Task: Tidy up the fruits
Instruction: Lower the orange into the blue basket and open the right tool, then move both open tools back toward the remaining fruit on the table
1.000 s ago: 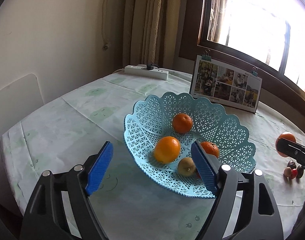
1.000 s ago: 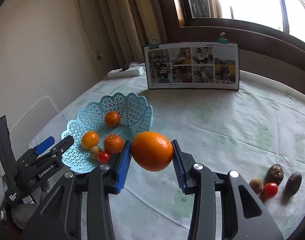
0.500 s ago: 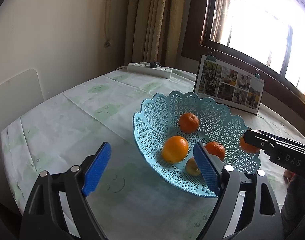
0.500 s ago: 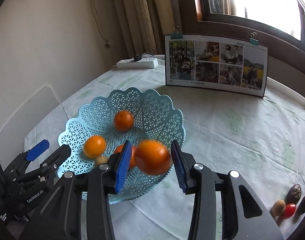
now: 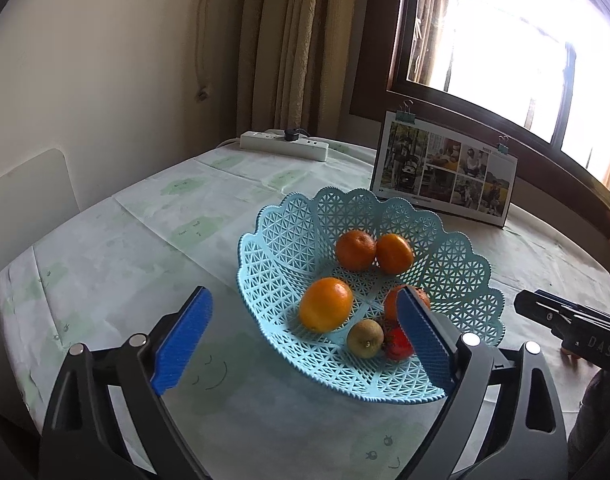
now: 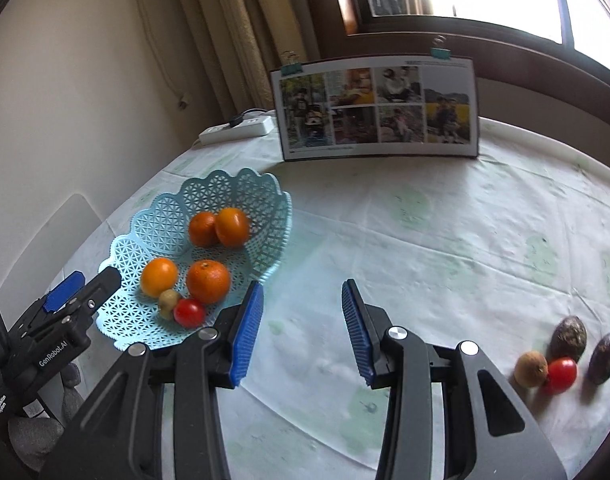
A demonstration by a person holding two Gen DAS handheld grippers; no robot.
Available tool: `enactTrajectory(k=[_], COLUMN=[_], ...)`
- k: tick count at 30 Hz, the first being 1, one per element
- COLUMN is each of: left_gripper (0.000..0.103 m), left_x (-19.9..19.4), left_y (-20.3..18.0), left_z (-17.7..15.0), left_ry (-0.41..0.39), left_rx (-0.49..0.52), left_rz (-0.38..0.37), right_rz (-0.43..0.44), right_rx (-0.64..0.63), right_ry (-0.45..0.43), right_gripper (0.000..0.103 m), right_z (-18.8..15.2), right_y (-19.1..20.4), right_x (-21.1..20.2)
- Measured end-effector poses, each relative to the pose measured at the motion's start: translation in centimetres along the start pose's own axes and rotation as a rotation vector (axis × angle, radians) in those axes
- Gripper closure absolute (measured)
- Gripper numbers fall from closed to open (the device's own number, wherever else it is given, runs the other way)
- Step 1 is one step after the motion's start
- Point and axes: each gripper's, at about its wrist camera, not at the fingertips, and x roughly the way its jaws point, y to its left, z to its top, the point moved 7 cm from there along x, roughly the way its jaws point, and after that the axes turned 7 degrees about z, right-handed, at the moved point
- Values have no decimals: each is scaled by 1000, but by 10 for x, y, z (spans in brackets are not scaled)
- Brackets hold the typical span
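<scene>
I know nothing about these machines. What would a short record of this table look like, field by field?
basket: light blue lattice basket, left side of table
in basket: four oranges, one small brown fruit, one tomato
on cloth, outside basket: brown fruit, red tomato, two dark fruits
left claw: open, empty
right claw: open, empty
behind: photo board, power strip
</scene>
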Motion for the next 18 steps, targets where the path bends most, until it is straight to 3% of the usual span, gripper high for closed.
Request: enactTrajectory(k=[18], left_gripper=[6], left_x=[-21], left_y=[-74], left_z=[1], left_ry=[-27], left_rx=[116], left_rz=[-97], right_rz=[-151], right_rx=[148], right_ry=[-64], right_gripper=[61], right_z=[-26], right_y=[-97], right_x=[-64])
